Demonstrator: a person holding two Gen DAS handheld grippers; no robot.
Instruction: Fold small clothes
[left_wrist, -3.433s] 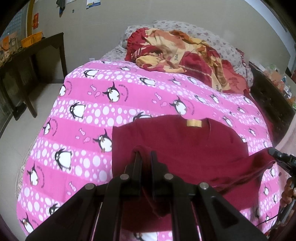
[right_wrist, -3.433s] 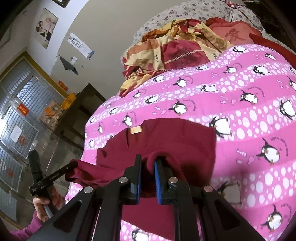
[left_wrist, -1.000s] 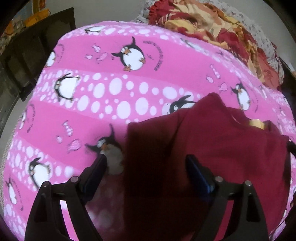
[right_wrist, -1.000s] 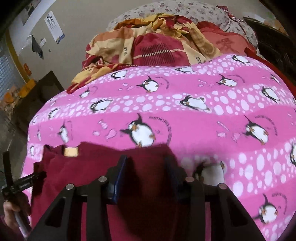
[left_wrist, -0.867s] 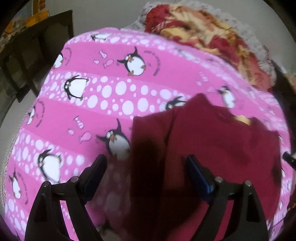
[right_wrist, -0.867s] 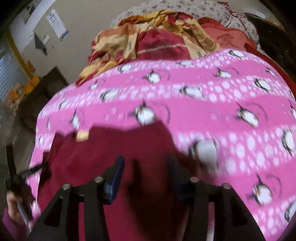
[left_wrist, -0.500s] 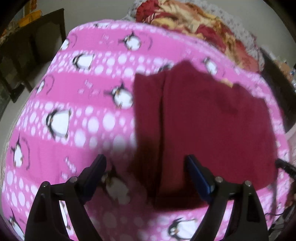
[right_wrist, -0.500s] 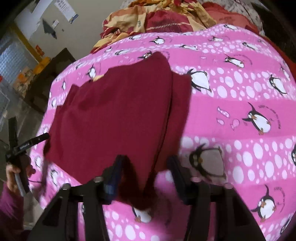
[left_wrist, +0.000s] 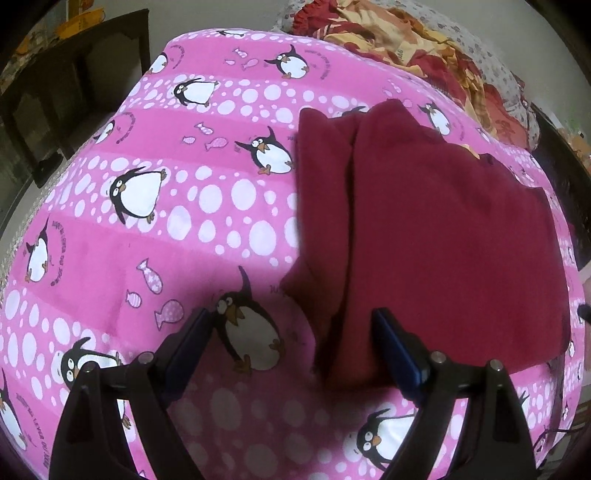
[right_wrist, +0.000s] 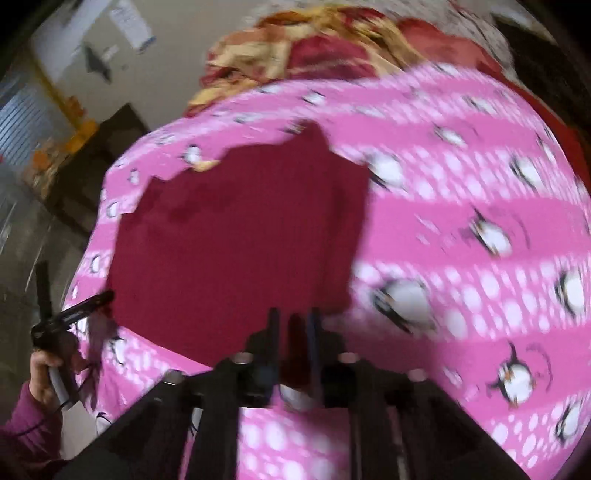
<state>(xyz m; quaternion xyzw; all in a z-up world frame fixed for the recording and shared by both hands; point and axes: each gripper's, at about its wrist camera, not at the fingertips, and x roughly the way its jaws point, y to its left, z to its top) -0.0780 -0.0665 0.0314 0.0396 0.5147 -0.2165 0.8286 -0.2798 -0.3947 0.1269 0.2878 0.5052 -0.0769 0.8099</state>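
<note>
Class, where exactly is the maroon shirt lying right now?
In the left wrist view, the maroon shirt lies right of centre on the pink penguin blanket, nearer the viewer than the red-and-yellow bedding.

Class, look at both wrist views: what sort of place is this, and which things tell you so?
Most likely a home bedroom. A pink penguin-print bedcover spreads over a bed, a crumpled red and yellow quilt lies at its far end, and a dark wooden table stands beside it.

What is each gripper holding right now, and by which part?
The left gripper is open and holds nothing. The right gripper is shut on the maroon shirt, pinching its near bottom edge by the right-hand corner.
</note>
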